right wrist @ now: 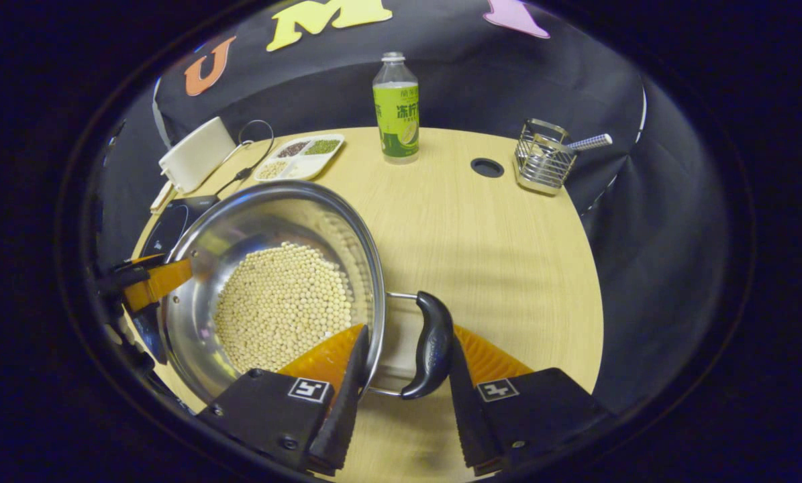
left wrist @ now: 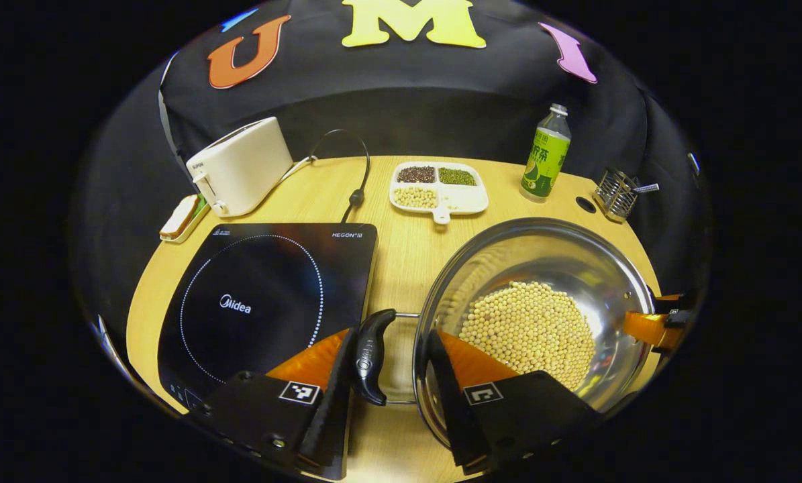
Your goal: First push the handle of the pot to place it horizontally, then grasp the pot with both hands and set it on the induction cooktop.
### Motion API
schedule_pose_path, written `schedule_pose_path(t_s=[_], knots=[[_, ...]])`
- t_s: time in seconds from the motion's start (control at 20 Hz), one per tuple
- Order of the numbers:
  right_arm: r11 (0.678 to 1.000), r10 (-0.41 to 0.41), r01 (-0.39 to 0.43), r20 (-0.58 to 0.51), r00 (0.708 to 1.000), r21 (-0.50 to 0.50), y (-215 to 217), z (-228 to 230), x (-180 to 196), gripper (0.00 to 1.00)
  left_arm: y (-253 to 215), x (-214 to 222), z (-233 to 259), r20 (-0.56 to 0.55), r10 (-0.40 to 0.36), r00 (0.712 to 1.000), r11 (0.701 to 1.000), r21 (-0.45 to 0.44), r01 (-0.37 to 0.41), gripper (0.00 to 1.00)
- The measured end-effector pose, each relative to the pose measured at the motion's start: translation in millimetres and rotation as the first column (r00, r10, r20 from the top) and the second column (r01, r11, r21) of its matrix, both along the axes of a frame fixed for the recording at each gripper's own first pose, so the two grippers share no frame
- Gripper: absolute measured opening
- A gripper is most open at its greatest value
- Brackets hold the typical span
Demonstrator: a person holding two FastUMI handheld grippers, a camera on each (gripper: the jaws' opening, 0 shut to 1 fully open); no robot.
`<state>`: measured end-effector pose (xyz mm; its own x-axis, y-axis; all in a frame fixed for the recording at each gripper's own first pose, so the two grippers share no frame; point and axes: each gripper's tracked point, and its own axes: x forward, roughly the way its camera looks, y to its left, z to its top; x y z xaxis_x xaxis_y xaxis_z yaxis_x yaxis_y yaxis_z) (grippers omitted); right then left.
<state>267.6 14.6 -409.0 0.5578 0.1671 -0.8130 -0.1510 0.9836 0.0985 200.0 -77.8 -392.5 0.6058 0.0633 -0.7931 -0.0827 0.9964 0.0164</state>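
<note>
Two hand-held grippers bracket the pot [left wrist: 535, 315] on the tabletop [right wrist: 494, 235]: left hand-held gripper [left wrist: 387, 369] and right hand-held gripper [right wrist: 407, 365] each straddle a side handle, jaws spread, not clamped. The induction cooktop [left wrist: 266, 302] lies just beside the pot, toward the left hand-held gripper.

You have a light wooden table [right wrist: 508, 255], round-edged, with a grommet hole [right wrist: 487, 167] near its back. Resting on it: a black induction cooktop [left wrist: 266, 302] at the left, a white toaster [left wrist: 239, 164] behind that, a divided tray [left wrist: 439, 188] of beans, a green-labelled bottle [right wrist: 396, 111], a wire basket [right wrist: 540, 159], and a steel pot [right wrist: 273, 288] of soybeans beside the cooktop.
</note>
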Motion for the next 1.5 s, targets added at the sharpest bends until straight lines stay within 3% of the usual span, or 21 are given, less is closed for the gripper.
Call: schedule_pose_path(t_s=[0.3,0.7,1.0,1.5], knots=[[0.998,-0.055,0.055,-0.001,0.998,0.037,-1,3,-6,0.54,-1,-1,2,-0.005,-0.043,0.999,0.999,0.025,0.043,0.57],[0.993,-0.12,0.12,0.046,0.992,0.017,10,44,-36,0.53,13,-7,35,0.048,-0.108,0.993,0.994,-0.009,0.108,0.57],[0.992,-0.123,0.121,0.066,0.99,0.033,59,67,-47,0.53,62,-16,56,0.067,-0.108,0.992,0.994,0.002,0.108,0.57],[0.998,-0.062,0.059,0.08,0.995,0.038,159,91,-49,0.53,157,-32,75,0.071,-0.041,0.997,0.999,0.013,0.04,0.57]])
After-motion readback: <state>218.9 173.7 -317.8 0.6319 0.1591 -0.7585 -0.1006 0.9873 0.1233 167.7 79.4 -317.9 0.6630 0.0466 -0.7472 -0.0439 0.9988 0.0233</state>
